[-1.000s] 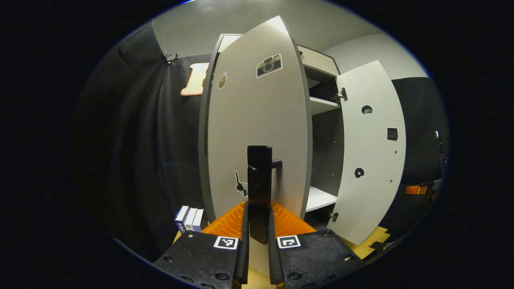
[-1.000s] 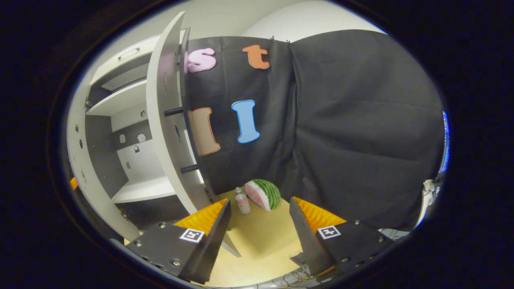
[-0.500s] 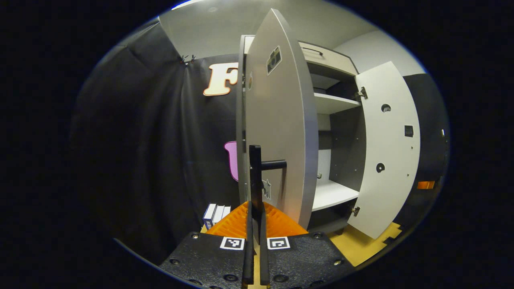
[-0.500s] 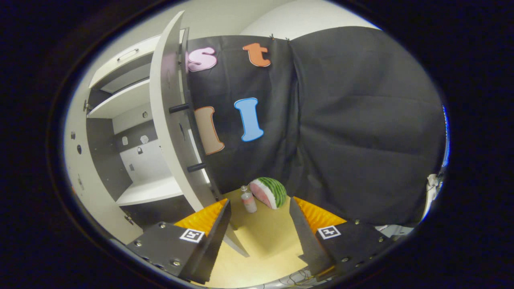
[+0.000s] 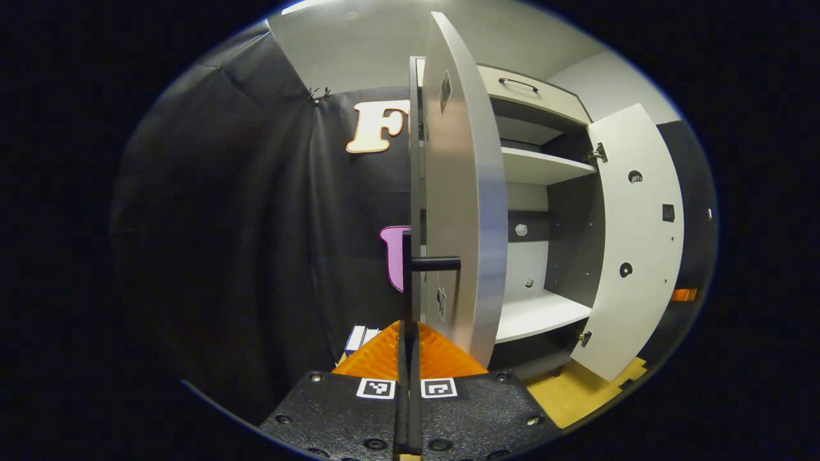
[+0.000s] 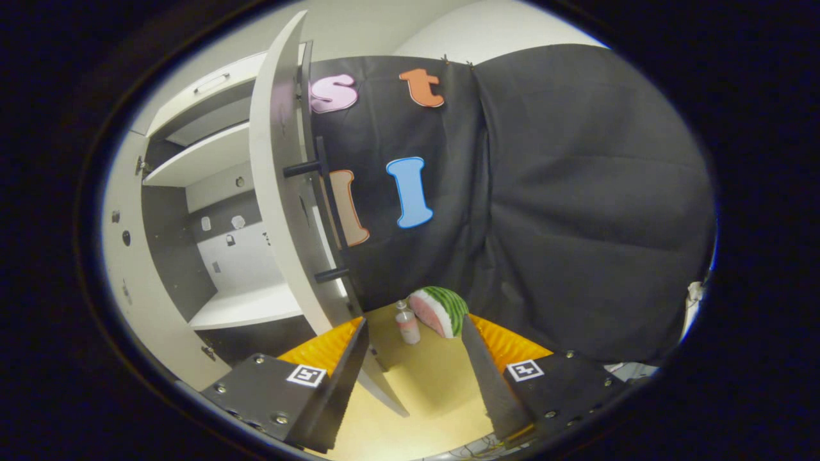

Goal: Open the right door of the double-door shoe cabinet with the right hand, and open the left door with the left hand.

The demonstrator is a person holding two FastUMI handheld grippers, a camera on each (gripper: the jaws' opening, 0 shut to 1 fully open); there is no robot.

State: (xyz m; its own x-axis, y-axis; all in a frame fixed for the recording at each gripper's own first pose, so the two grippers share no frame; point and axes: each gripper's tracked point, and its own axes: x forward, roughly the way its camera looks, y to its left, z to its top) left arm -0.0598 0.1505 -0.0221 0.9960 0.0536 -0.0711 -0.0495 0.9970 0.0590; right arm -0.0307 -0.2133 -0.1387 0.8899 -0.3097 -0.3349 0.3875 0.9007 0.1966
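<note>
Gripping the left door (image 5: pixel 464 192) handle (image 5: pixel 410 282), our left gripper (image 5: pixel 408 384) risks slipping off; our right gripper (image 6: pixel 413 358) hangs released beside the right door (image 6: pixel 282 192).

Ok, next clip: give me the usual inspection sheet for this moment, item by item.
Surface: tan floor, bare between the right gripper's fingers.
Job's things: left door swung wide open, seen nearly edge-on; right door open too; cabinet shelves look bare.
Clutter: watermelon slice and small bottle on the floor by the cloth; boxes beside the cabinet.
Grippers: left gripper shut on the left door's handle; right gripper open, holding nothing.
Cables: thin wires at the bottom edge of the right gripper view.
Surroundings: black cloth wall, pale wall above.
</note>
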